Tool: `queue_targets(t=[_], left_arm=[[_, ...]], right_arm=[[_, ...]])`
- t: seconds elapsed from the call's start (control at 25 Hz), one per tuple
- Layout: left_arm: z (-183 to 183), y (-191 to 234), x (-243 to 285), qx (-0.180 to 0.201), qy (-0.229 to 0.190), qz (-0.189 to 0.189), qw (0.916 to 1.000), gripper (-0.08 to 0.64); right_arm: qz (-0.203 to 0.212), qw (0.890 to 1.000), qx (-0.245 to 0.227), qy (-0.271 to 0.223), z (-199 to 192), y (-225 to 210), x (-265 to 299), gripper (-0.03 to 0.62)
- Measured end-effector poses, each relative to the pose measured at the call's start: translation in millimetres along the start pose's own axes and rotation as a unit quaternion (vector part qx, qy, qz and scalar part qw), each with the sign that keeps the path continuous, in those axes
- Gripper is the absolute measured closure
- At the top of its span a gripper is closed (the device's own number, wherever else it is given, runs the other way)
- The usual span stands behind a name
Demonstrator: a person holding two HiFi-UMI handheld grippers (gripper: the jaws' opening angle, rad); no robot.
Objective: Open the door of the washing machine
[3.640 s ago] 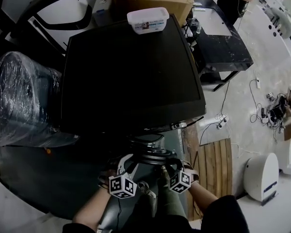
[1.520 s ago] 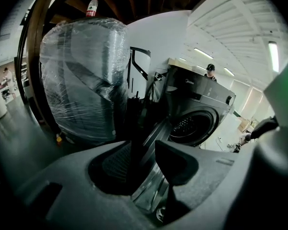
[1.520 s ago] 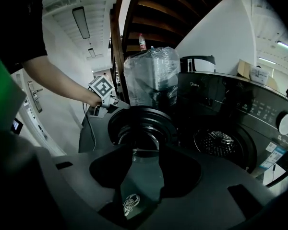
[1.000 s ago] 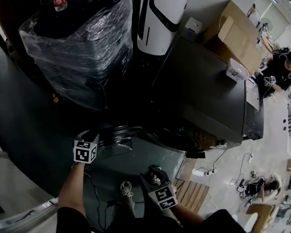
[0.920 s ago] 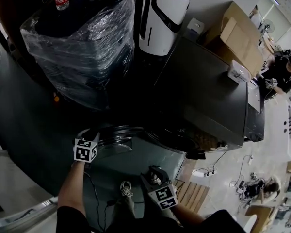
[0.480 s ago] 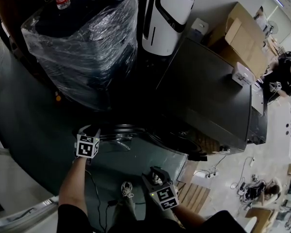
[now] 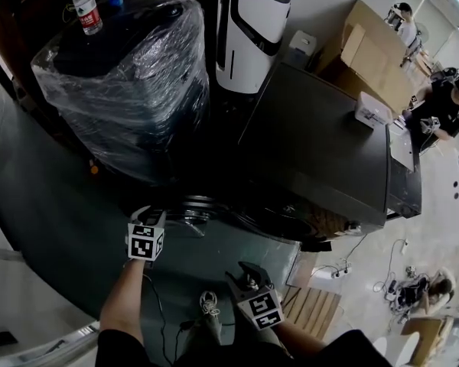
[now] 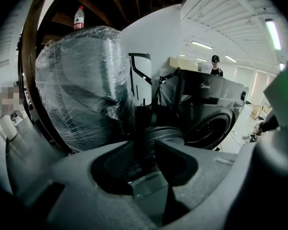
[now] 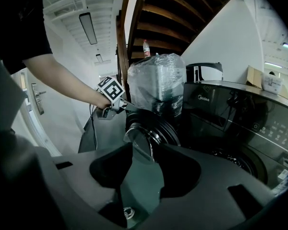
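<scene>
**At lower centre, our left tool is gripping the open door**

Across the middle and right of the head view, the black washing machine [image 7: 321,151] is standing with its round door [image 7: 195,209] swung out to the left of its front, clear of the dark drum opening [image 7: 291,220]. We are holding our left tool [image 7: 154,216] at lower left of centre, and its jaws are clamping the door's rim. In the right gripper view its tip is meeting the top edge of the door, and in the left gripper view a dark upright edge is sitting in the narrow gap between the jaws. We are holding our right tool [image 7: 245,272] lower in the frame, near the bottom centre, well apart from the door. Its jaws are standing apart with nothing between them.

At upper left, a plastic-wrapped appliance [image 7: 122,82] is carrying a water bottle [image 7: 85,6] on top. A white-and-black unit [image 7: 249,29] is standing at top centre, between the wrapped appliance and the washing machine. A white tub [image 7: 372,109] is resting on the machine's far corner, beside a cardboard box [image 7: 375,48].
</scene>
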State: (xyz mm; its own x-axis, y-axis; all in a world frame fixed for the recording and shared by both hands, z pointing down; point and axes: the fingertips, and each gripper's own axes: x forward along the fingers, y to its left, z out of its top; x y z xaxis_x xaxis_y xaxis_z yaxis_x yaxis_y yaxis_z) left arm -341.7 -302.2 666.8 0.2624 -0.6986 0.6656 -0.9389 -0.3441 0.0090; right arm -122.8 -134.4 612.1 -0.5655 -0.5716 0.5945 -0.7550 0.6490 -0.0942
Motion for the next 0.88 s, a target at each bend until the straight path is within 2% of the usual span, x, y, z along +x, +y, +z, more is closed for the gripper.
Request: queue_targets(t=[0.24,0.36,0.68,0.88], left_arm=[[14.3,-25.4,-55.8,0.005,-0.068,0.005,0.9977,0.468],[18.0,-38.4,-86.6,0.002,-0.100,0.004,0.9950,0.503],[18.3,-60.9,-156.6,0.002,-0.149,-0.018,0.9886,0.523],[13.9,-77.6,-192.3,-0.007,-0.170,-0.038,0.9847,0.525]], right_arm=[[-0.025,0.999,-0.008,-0.025,14.3,9.2,-19.8,0.425],[-0.049,0.998,-0.015,-0.043,24.6,11.6,-32.3,0.458],[-0.106,0.990,-0.033,-0.087,52.3,27.8,-66.2,0.577],[-0.127,0.987,-0.044,-0.093,59.3,36.6,-84.8,0.586]])
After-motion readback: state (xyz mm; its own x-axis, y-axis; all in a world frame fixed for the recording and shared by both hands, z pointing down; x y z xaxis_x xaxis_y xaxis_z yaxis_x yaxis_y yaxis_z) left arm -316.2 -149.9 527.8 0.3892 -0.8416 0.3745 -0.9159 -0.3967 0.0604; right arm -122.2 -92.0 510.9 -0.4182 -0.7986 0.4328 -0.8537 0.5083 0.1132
